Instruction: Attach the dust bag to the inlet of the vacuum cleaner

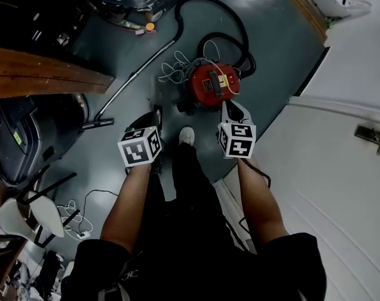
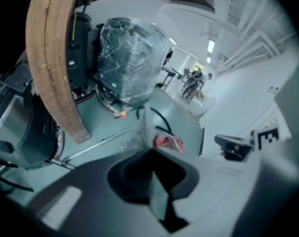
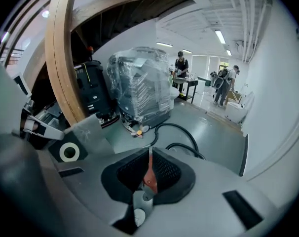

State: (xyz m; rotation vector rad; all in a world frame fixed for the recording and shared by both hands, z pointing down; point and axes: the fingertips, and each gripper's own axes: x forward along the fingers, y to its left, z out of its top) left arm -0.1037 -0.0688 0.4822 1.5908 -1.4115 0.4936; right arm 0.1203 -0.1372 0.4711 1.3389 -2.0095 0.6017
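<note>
While both forearms reach steeply down ahead of the person | left claw (image 2: 153,154) clamped on the grey dust bag (image 3: 83,132), ringed collar turned toward the right claw (image 3: 150,154) | right claw pinched together, empty, angled downward | red vacuum cleaner (image 1: 210,85) on the floor (image 1: 271,49) just beyond both claws, bag held apart from it

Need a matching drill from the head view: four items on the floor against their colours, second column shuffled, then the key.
Things:
1. vacuum cleaner
2. hose
3. wand
4. shoe

Colours:
A. white
B. red
C. black
D. silver-grey

Pairs: 1-B, 2-C, 3-D, 4-A
</note>
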